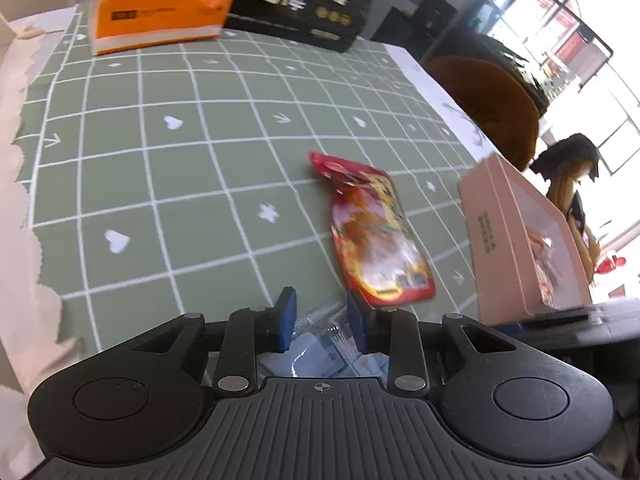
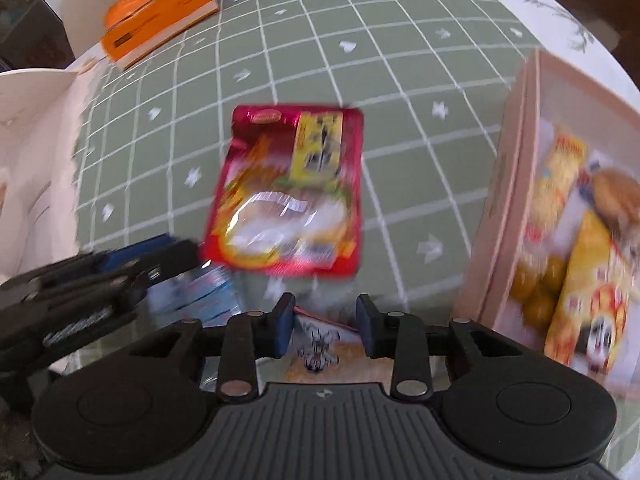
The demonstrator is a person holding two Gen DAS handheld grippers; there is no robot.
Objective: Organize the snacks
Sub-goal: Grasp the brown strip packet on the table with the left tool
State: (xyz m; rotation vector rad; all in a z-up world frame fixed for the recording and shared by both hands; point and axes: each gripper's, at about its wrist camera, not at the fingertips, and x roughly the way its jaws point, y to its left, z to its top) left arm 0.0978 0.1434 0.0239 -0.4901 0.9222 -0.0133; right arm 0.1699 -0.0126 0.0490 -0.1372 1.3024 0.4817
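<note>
Flat on the green white-gridded tablecloth, toward the table's right edge: a glossy red foil snack packet, untouched. Just right of it, at that edge, an open pink cardboard box with yellow snack bags inside. Wide bare cloth between packet and far edge, where an orange tissue pack and a black printed box sit. Near edge: left gripper with jaws narrowed around a clear blue-printed wrapper, contact unclear; right gripper clamped on a pale illustrated packet.
</note>
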